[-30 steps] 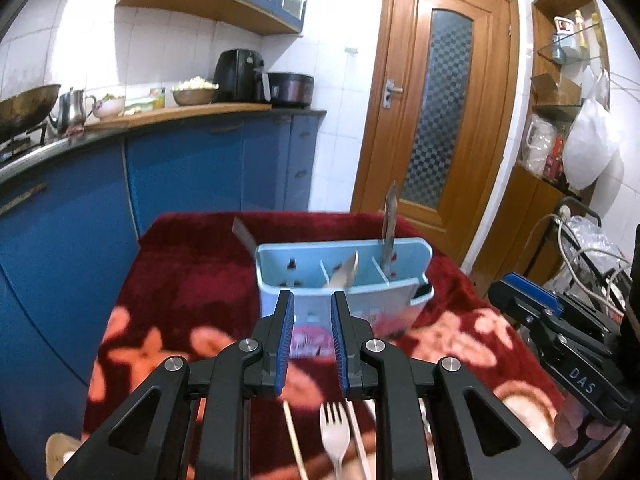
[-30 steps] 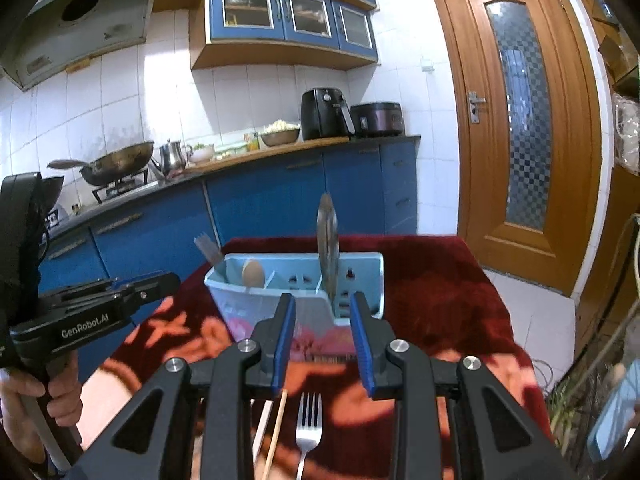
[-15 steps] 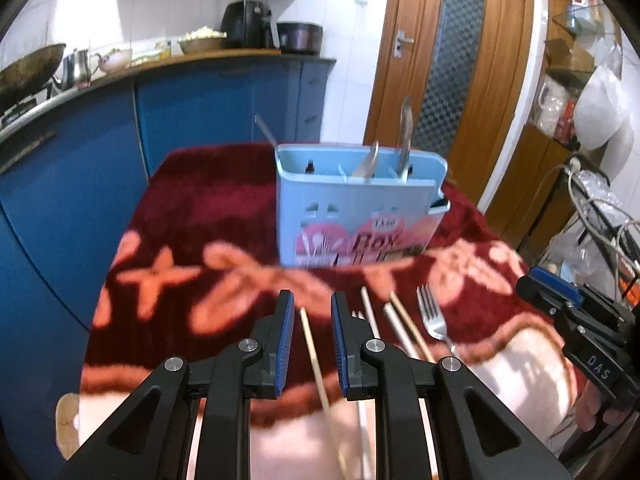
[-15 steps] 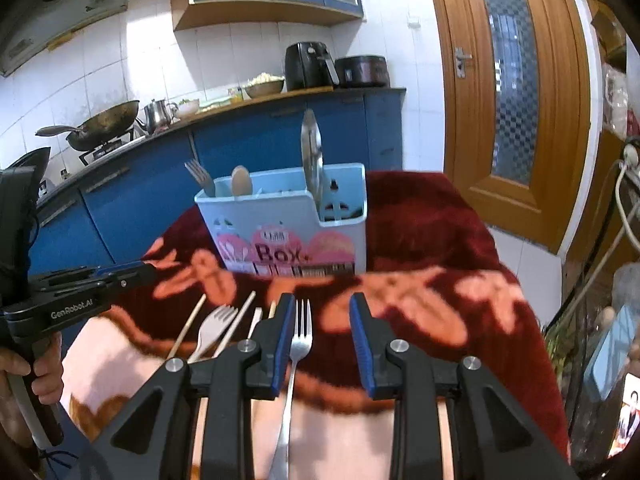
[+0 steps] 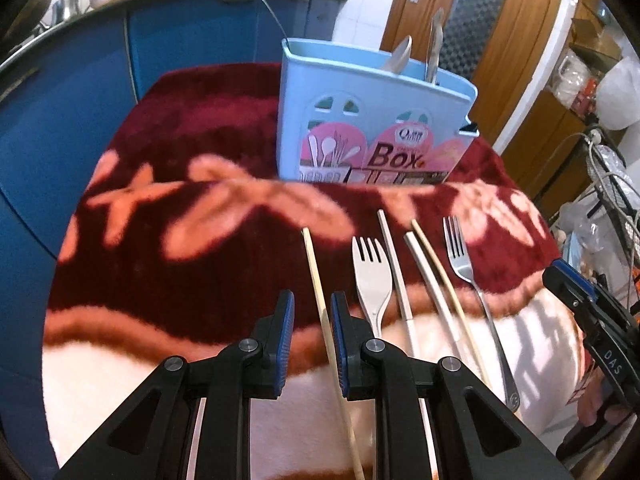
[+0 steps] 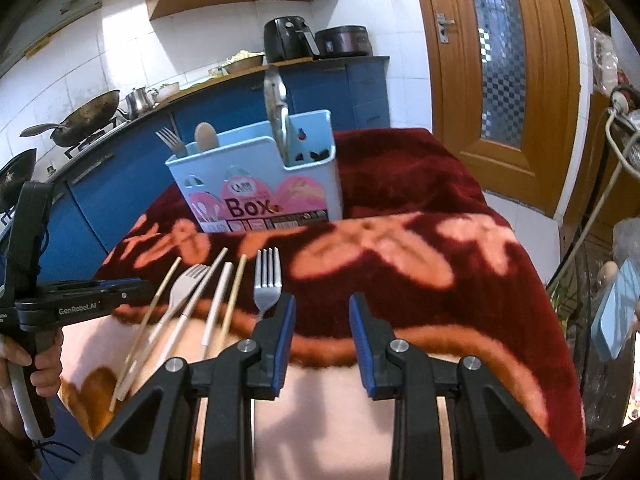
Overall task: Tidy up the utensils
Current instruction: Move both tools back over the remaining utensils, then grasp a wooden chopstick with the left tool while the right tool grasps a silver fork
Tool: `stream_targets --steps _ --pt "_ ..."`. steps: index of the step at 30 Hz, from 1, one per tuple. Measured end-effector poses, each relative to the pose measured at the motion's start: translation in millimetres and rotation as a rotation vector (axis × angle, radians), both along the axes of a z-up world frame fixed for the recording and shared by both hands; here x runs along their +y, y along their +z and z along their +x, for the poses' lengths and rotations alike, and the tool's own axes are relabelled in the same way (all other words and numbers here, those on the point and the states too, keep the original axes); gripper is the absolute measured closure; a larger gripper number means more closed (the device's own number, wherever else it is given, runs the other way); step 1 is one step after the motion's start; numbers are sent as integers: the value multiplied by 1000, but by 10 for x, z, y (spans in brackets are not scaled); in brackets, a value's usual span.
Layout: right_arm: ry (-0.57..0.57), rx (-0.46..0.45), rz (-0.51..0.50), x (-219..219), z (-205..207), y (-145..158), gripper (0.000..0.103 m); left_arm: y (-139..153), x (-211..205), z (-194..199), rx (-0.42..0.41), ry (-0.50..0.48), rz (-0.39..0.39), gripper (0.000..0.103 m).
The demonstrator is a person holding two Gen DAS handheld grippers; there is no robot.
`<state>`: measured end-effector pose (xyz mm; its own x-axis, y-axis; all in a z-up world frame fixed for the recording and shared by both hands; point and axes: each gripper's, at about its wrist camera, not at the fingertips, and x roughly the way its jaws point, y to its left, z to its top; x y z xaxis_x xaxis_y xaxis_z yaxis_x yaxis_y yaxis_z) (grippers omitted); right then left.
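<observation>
A light blue utensil box (image 5: 372, 128) (image 6: 260, 176) stands on the red flowered blanket, with a spoon, a fork and a metal blade sticking out. In front of it lie a white fork (image 5: 372, 276), a metal fork (image 5: 460, 252) (image 6: 268, 280) and several chopsticks. My left gripper (image 5: 312, 304) hovers over the leftmost bamboo chopstick (image 5: 316, 276), which shows in the narrow gap between the pads without touching them. My right gripper (image 6: 322, 304) is open with only blanket between its fingers, and the metal fork lies just left of it.
The blanket (image 6: 420, 208) drapes over the table's edges. Blue kitchen cabinets (image 5: 72, 92) stand behind and to the left, a wooden door (image 6: 500, 80) at the back right. Cables and bags (image 5: 608, 184) crowd the right side. A hand (image 6: 40, 364) holds the left gripper's handle.
Both grippers have come down and tipped toward the table. The loose forks and chopsticks now lie right at the fingertips, and the box sits higher in both views. Jaw gaps look unchanged.
</observation>
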<state>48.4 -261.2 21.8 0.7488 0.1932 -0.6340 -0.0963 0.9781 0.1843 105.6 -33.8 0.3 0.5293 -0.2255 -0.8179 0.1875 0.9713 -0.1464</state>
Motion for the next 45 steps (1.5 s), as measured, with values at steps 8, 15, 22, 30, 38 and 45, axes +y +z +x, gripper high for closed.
stream_targets --steps 8,15,22,30,38,45 --pt "-6 25 17 -91 11 -95 72 -114 -33 200 98 -22 14 84" --pt "1 42 19 -127 45 -128 72 -123 -73 302 166 -53 30 84" --pt "37 76 -13 -41 102 -119 72 -129 -108 309 182 -82 53 92" --pt "117 177 -49 141 222 -88 72 -101 70 277 171 -40 -35 99" --pt "202 278 -75 360 355 -70 72 -15 243 196 123 -33 -97 99" --pt "256 409 -79 502 588 -138 75 120 340 159 89 -33 -148 99"
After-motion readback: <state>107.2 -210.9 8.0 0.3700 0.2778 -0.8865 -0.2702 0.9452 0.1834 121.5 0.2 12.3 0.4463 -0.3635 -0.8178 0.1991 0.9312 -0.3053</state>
